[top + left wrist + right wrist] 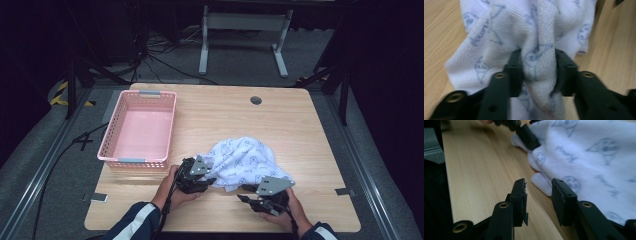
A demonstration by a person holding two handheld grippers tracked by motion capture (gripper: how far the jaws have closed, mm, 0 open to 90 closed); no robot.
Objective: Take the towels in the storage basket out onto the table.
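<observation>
l gripper (537, 72) jaws clenched on fold of white towel (240, 162); r gripper (539, 195) jaws released beside its edge.

1. The cloth (243, 161) lies crumpled on the table (300, 125), between the two grippers and ahead of them.
2. The left gripper (206, 181) is at the cloth's left edge, with a fold of cloth between its jaws.
3. The right gripper (246, 194) is at the cloth's near right edge, its jaws just beside the hem.
4. The basket (111, 150) stands on the table left of the left gripper and farther back.
</observation>
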